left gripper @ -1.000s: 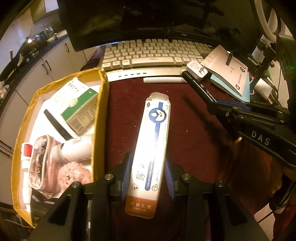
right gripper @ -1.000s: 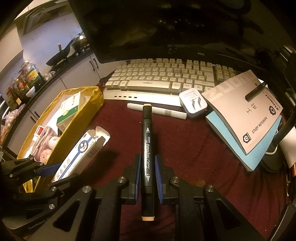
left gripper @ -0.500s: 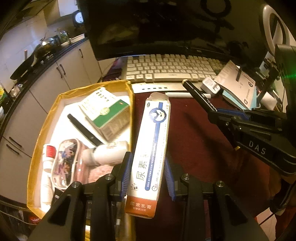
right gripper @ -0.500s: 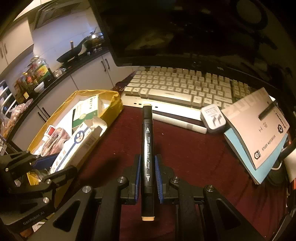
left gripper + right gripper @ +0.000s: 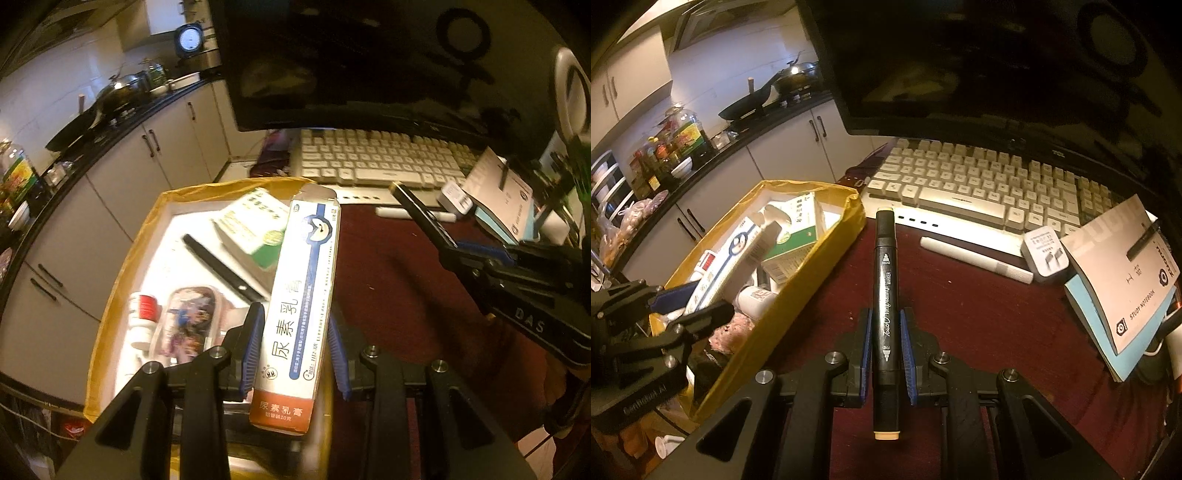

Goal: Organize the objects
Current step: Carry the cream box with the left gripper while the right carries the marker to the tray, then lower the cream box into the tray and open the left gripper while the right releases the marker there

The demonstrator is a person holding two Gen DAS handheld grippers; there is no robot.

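My left gripper is shut on a long white and blue ointment box and holds it over the right rim of the yellow tray. The box also shows in the right wrist view, above the tray. My right gripper is shut on a black marker, held above the dark red table to the right of the tray. The marker shows in the left wrist view.
The tray holds a green and white box, a black comb, a patterned pouch and a red-capped tube. A white keyboard, white pen, charger plug and notebooks lie behind and right. A monitor stands behind.
My left gripper has carried the ointment box left, from above the table to over the tray. My right gripper, still holding the marker, has shifted left too.
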